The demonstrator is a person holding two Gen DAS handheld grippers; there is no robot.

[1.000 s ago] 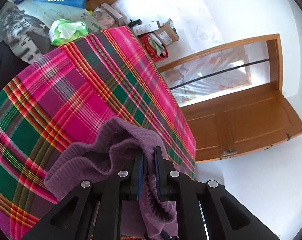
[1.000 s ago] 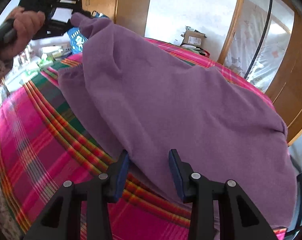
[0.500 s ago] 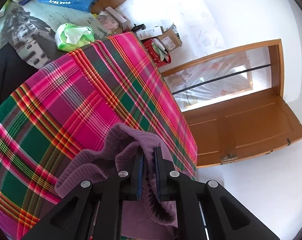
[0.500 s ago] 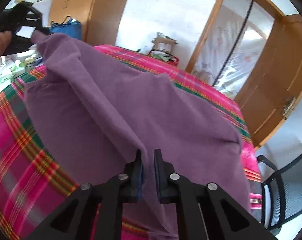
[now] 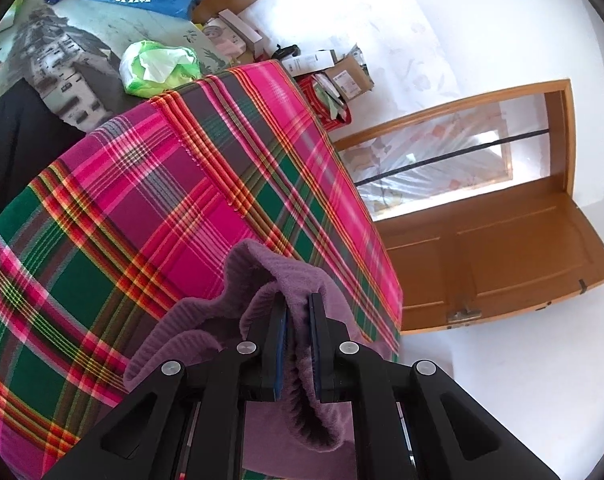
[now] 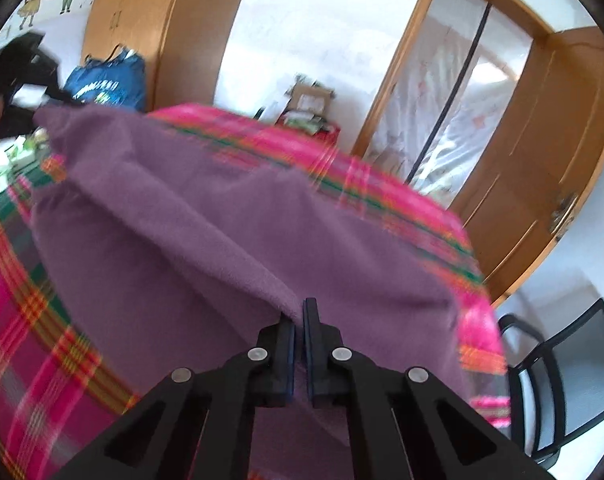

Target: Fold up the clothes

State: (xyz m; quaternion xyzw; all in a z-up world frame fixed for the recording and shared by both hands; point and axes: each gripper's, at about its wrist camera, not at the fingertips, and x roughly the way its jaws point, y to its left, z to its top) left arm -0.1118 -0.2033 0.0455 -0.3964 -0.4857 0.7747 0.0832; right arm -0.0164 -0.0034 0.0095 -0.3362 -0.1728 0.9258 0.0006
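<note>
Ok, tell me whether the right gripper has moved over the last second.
Yes. The right gripper closed on the purple garment and swung right: the wooden door and chair now fill more of its view.

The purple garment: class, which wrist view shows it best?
The right wrist view: the purple garment spreads across the plaid cloth, though blurred. The left wrist view shows only a bunched ribbed edge pinched in the left gripper.

Both wrist views look close along their fingers, sharing the plaid cloth (image 5: 150, 216).
</note>
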